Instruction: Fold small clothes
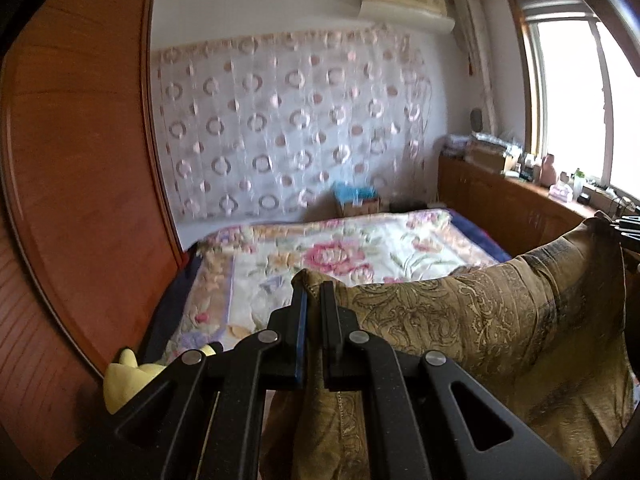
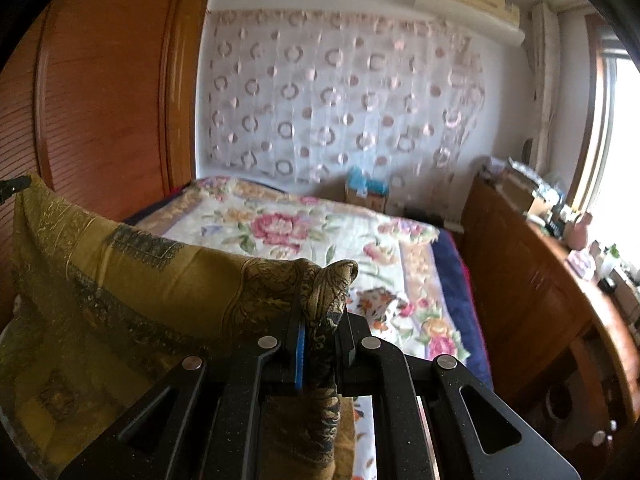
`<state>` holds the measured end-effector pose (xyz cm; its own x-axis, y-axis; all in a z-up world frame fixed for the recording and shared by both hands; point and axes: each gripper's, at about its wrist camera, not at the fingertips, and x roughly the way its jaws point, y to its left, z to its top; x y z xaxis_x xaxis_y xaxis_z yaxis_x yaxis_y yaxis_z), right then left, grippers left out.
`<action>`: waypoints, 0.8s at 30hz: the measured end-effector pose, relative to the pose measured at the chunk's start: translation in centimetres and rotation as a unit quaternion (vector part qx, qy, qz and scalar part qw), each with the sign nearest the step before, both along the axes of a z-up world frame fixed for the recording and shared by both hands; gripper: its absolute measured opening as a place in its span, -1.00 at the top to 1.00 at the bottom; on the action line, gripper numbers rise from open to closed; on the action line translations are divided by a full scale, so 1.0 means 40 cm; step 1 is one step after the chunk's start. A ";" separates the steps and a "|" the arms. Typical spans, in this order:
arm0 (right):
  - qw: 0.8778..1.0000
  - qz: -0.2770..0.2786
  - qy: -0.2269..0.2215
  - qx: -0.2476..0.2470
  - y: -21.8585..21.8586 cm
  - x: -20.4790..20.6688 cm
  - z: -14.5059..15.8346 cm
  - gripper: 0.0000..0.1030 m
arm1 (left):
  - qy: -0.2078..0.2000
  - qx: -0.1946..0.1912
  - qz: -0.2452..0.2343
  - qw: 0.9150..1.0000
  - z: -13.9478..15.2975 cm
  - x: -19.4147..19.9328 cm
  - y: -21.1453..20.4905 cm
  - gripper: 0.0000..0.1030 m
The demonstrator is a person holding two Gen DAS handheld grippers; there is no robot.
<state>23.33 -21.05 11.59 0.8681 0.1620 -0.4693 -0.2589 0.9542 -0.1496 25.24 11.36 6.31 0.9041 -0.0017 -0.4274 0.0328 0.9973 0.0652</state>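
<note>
A gold and olive patterned cloth (image 1: 480, 312) hangs in the air above the bed, stretched between both grippers. My left gripper (image 1: 315, 292) is shut on one top corner of the cloth. My right gripper (image 2: 320, 300) is shut on the other top corner, which bunches up between its fingers. The cloth (image 2: 120, 272) sags in the middle and its lower part drapes down out of view. In the left wrist view the right gripper (image 1: 628, 226) shows at the far right edge. In the right wrist view the left gripper (image 2: 14, 185) shows at the far left edge.
A bed with a floral quilt (image 1: 340, 252) lies below and ahead. A wooden wardrobe (image 1: 80, 160) stands on the left. A low wooden cabinet (image 2: 532, 280) with clutter runs under the window on the right. A yellow plush toy (image 1: 128, 376) lies by the bed's left side.
</note>
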 end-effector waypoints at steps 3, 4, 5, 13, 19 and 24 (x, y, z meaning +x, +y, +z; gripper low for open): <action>1.000 0.001 0.019 -0.003 0.007 0.073 -0.018 0.80 | 0.020 0.004 0.000 1.000 -0.042 0.047 -0.002 0.87; 1.000 0.001 0.027 -0.002 0.008 0.088 -0.026 0.80 | 0.025 0.005 0.001 1.000 -0.056 0.056 -0.003 0.87; 0.999 0.001 0.033 -0.001 0.002 0.097 -0.035 0.80 | 0.031 0.005 0.001 0.999 -0.070 0.067 -0.004 0.87; 0.998 -0.024 0.060 -0.003 -0.018 0.112 -0.043 0.18 | 0.065 0.014 -0.013 0.998 -0.137 0.091 -0.016 0.29; 0.998 -0.021 0.059 0.009 -0.049 -0.003 0.000 0.05 | 0.088 0.008 -0.034 0.996 -0.164 0.043 -0.014 -0.32; 0.996 -0.013 0.085 0.020 -0.090 -0.133 -0.004 0.04 | 0.107 0.014 -0.043 0.993 -0.210 -0.021 -0.032 -0.39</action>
